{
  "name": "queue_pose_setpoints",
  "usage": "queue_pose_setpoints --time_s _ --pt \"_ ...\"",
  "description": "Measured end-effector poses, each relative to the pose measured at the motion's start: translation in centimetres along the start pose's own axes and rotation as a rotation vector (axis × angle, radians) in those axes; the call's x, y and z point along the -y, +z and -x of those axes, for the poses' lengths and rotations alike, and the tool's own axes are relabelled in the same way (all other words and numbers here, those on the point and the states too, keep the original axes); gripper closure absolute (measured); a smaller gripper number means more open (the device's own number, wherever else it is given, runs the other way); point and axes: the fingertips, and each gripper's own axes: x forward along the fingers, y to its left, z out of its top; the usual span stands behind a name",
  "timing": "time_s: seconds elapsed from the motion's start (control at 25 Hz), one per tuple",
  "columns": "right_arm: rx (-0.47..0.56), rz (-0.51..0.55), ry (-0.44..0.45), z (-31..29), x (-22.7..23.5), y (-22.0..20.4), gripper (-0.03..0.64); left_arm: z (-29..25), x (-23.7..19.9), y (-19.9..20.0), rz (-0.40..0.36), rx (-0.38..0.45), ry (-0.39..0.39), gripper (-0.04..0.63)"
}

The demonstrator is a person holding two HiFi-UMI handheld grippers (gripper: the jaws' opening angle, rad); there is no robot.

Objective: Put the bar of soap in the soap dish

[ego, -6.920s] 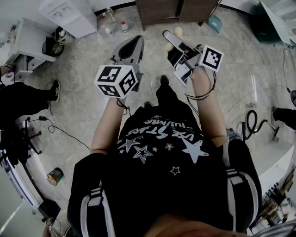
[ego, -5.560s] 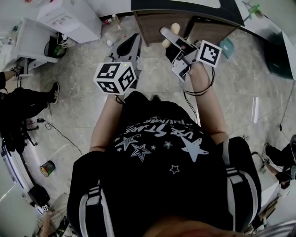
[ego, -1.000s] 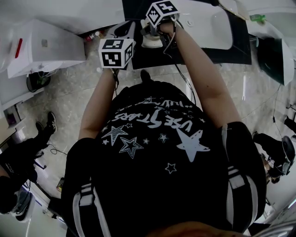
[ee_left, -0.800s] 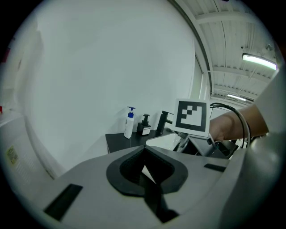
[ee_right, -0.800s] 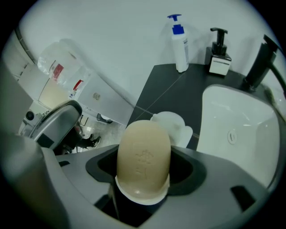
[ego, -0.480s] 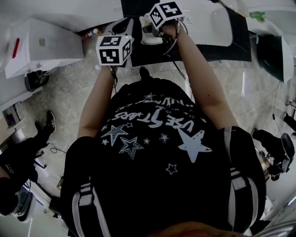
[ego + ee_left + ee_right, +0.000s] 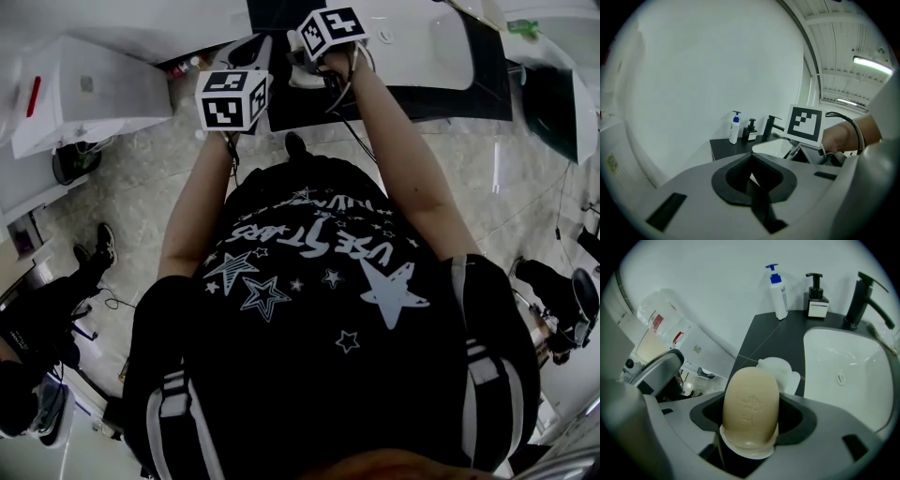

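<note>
Both bare forearms stretch forward from the body, the right arm (image 7: 398, 159) reaching further than the left arm (image 7: 199, 202). The right gripper (image 7: 305, 67) has its jaws clamped on the bar of soap (image 7: 751, 404), which juts out past their tips. The left gripper (image 7: 251, 56) is held just beside it, jaws pressed together with nothing between

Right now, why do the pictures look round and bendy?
Wide lenses: in the right gripper view the corners go black, yet the bar of soap looks sharp; in the left gripper view a ceiling lamp glares; the head view curves the counter.
</note>
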Motion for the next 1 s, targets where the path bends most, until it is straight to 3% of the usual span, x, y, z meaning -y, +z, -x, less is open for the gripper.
queue_pose_setpoints --time_s 0.36,1.0 --pt "0.076 0.047 -0.012 0.2 0.1 0.5 0.321 -0.2 0.4 -0.1 -0.008 -0.005 -0.007 0.584" --pt "0.124 0.105 -0.048 1.7 -0.2 1.4 0.322 -0.3 0.5 0.0 -0.018 -0.001 -0.006 0.584"
